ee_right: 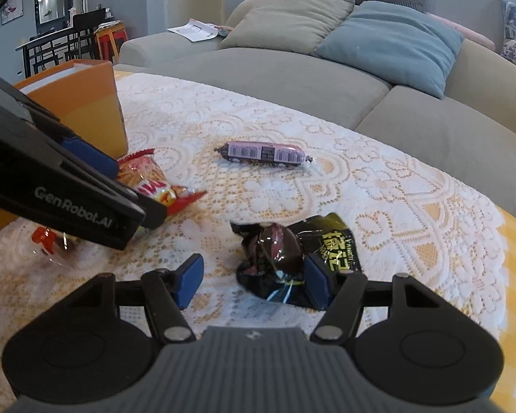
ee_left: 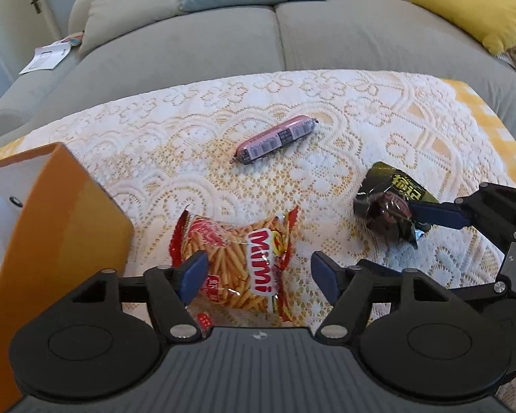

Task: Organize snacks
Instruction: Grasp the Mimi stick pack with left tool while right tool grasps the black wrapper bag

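A clear bag of Mimi stick snacks [ee_left: 240, 265] lies on the lace-covered table [ee_left: 378, 120]. My left gripper [ee_left: 258, 275] stands open astride it, one blue pad over the bag's left edge and the other off its right side. A crumpled black snack packet [ee_right: 282, 251] lies between the fingers of my open right gripper [ee_right: 254, 280], against the right pad [ee_right: 318, 282] and well apart from the left one. In the right wrist view the left gripper [ee_right: 137, 192] reaches in from the left over the Mimi bag [ee_right: 154, 186]. A pink sausage stick [ee_left: 275, 139] lies farther back.
An orange box [ee_left: 68, 223] stands open at the table's left edge, close to the left gripper. A small red-and-clear wrapper [ee_right: 48, 241] lies near the front left. A grey sofa [ee_left: 258, 44] with cushions runs behind the table.
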